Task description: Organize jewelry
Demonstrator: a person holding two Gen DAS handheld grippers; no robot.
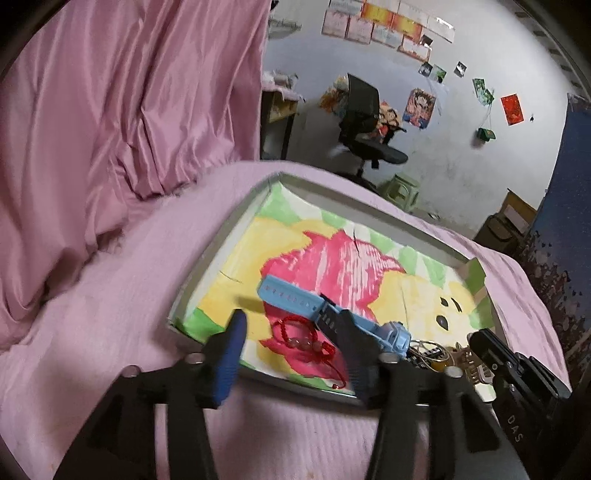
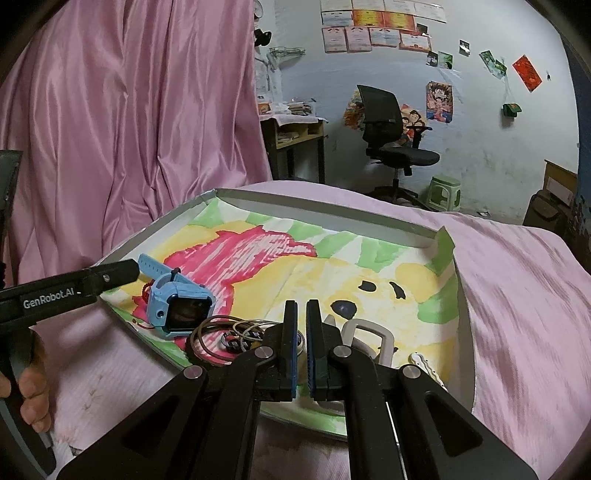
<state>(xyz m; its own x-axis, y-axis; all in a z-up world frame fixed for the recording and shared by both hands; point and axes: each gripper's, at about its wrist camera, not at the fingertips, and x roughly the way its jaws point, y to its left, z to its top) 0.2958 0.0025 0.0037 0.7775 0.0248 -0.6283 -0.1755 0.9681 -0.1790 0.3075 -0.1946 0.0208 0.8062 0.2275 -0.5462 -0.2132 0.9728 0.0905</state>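
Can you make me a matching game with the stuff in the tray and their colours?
Things:
1. watch
2. string bracelet
3. thin bangles
4. buckle-shaped piece

Colours:
A. red
B. white
C. light blue
D. metallic gold and silver

Pairs: 1-C, 2-A, 3-D, 4-B

Your left gripper's right finger covers the middle of the blue watch, hiding where strap meets case. The red cord bracelet lies partly behind the same finger. In the right wrist view, your right gripper blocks part of the metal bangles and the white clip. Your hand is cut off at the left edge. The wall papers are too small to read.
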